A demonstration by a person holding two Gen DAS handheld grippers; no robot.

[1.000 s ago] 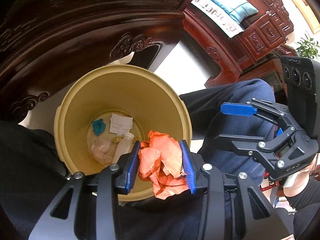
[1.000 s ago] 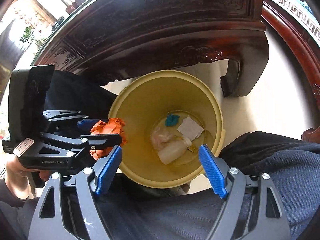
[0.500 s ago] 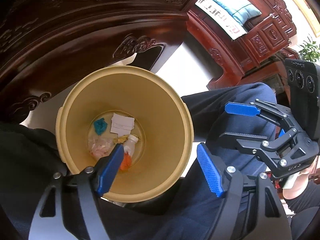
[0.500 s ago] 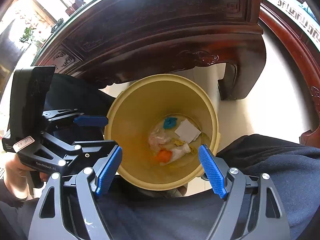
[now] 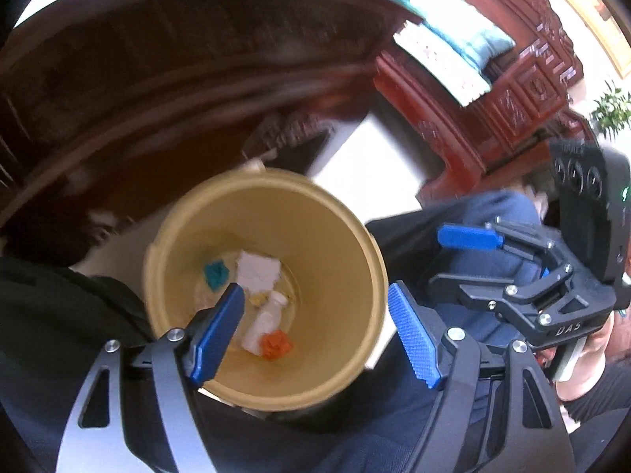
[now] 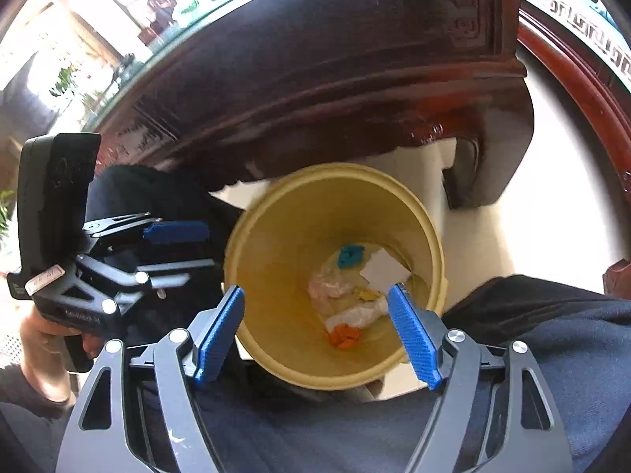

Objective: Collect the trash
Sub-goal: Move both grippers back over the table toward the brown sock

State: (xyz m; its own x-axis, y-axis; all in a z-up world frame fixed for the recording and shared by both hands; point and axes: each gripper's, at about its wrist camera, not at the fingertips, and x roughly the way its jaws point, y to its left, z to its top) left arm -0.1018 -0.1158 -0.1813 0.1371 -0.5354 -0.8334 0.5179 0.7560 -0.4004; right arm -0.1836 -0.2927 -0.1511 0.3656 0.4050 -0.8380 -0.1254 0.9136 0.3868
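Note:
A yellow bin [image 5: 370, 260] [image 6: 434, 244] stands on the floor between a person's knees. On its bottom lie a crumpled orange paper [image 5: 276, 345] [image 6: 345, 337], a white bottle [image 5: 268, 319], a teal scrap [image 5: 216, 272] and a white paper [image 5: 258, 270]. My left gripper [image 5: 313, 291] [image 6: 209, 248] hovers open above the bin's near rim, holding nothing. My right gripper [image 6: 315, 289] [image 5: 435, 258] hangs over the bin's near edge beside it. Its jaws are closing with nothing between them.
A dark carved wooden table [image 6: 315, 79] arches over the far side of the bin, with one leg [image 6: 485, 165] at the right. The person's trousered legs [image 6: 552, 335] flank the bin. A red wooden bench with a cushion [image 5: 493, 90] stands beyond the white floor.
My left gripper opened and let go of the orange paper, which dropped to the bin's bottom; that hand then rose a little. The right jaws narrowed slightly.

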